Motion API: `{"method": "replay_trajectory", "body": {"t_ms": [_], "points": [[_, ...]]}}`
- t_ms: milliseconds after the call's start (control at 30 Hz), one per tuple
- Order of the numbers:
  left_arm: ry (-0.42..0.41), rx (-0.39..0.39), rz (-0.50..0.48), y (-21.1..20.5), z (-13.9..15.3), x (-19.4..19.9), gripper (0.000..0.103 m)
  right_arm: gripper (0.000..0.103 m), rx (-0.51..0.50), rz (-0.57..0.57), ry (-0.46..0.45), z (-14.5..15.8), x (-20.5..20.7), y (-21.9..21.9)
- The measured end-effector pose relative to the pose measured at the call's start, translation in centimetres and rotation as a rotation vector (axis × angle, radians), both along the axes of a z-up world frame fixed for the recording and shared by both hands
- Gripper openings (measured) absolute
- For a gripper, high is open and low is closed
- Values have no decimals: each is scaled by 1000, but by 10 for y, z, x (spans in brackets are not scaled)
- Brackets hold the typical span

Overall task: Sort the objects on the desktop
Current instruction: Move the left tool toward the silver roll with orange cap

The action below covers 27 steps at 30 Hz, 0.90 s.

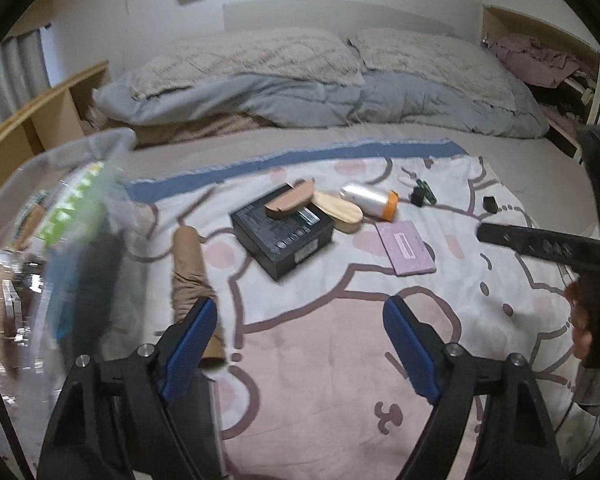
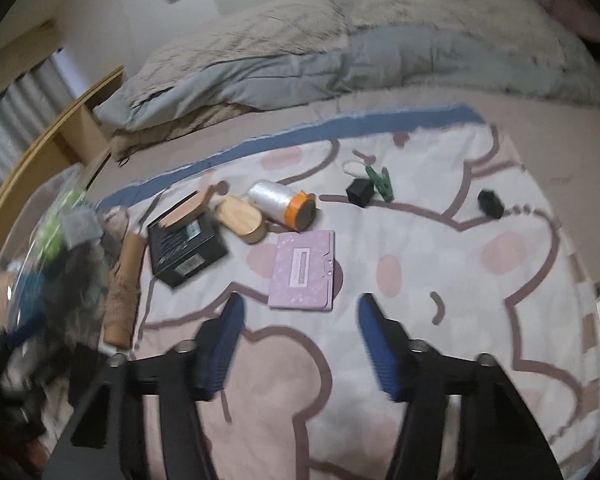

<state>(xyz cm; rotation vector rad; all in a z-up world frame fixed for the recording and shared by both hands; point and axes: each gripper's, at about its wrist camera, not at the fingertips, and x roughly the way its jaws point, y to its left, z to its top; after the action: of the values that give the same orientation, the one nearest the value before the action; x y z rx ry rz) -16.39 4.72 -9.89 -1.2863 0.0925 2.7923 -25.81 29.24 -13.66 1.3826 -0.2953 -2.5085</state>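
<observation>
Both hand-held grippers hang over a pink-and-white cartoon-print blanket (image 2: 480, 300) with nothing between their blue pads: the left gripper (image 1: 300, 320) has its jaws well apart, the right gripper (image 2: 300, 320) has its jaws apart too. On the blanket lie a black cardboard box (image 1: 282, 236) with a tan wooden piece (image 1: 290, 200) resting on top, a light oval wooden box (image 2: 240, 220) just beside it, a clear film roll with an orange end (image 2: 284, 202) and a flat lilac case (image 2: 304, 276). A brown twine spool (image 1: 190, 272) lies at the left (next to a clear plastic bin (image 1: 60, 208), blurred).
</observation>
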Motion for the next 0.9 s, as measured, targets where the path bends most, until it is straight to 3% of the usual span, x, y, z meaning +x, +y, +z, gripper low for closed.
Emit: {"method": "replay_trajectory", "body": {"t_ms": [67, 267, 367, 600, 800, 900], "points": [[-19, 5, -9, 6, -9, -7, 85, 42, -25, -29, -22, -10, -13, 4], [-88, 21, -78, 26, -44, -26, 65, 17, -38, -82, -75, -39, -54, 14], [-126, 41, -109, 34, -63, -35, 59, 15, -44, -94, -86, -49, -73, 16], [-209, 91, -163, 42, -101, -39, 58, 15, 33, -54, -95, -76, -124, -2], [-204, 101, -169, 35, -108, -41, 58, 15, -22, -56, -148, -110, -142, -7], [-196, 134, -173, 30, -108, -44, 58, 15, 9, 6, -108, -110, -134, -13]]}}
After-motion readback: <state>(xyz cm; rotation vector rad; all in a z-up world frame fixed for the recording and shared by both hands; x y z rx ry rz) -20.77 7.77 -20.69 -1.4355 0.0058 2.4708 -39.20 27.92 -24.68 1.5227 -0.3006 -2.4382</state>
